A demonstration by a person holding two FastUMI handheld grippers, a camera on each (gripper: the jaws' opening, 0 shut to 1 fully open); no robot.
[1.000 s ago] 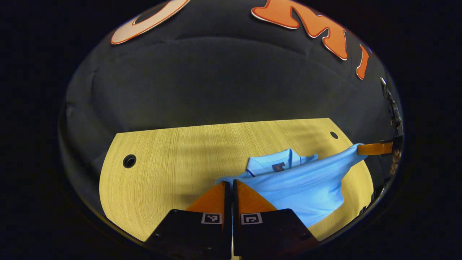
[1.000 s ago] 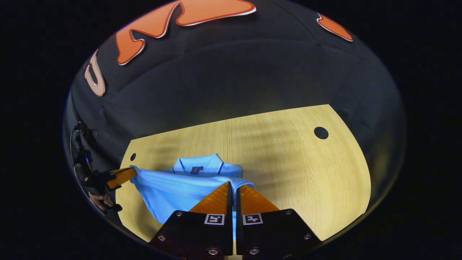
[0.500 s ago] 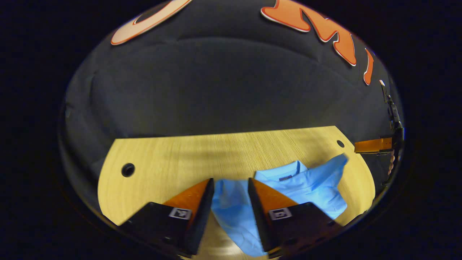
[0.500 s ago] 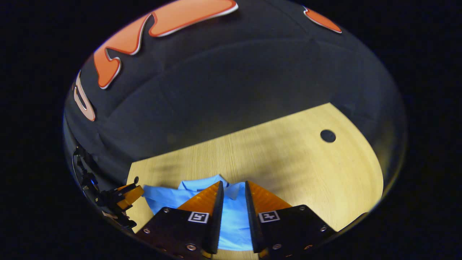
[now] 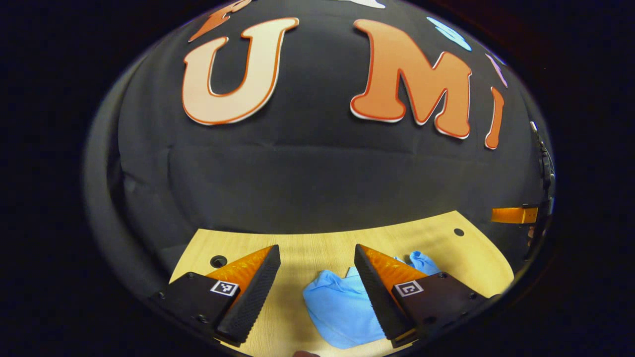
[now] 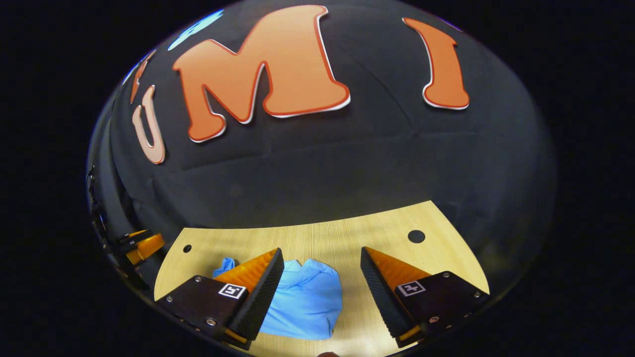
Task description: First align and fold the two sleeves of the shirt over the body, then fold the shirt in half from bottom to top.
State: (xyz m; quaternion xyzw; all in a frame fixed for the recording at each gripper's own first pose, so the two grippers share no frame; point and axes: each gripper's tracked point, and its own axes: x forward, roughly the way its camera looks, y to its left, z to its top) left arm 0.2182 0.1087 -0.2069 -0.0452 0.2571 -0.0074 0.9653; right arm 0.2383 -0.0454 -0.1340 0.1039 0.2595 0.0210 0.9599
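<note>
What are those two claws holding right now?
Nothing: left gripper and right gripper are open, and the shirt lies loose on the table.

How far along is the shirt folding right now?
Looks nearly finished: the shirt lies as a compact bundle on the table, sleeves tucked out of sight, though one edge looks lumpy. Nothing is in hand: the left gripper and right gripper are both open above it. Possibly only smoothing remains.

Blue shirt (image 5: 342,307), folded, on table (image 5: 307,250)
</note>
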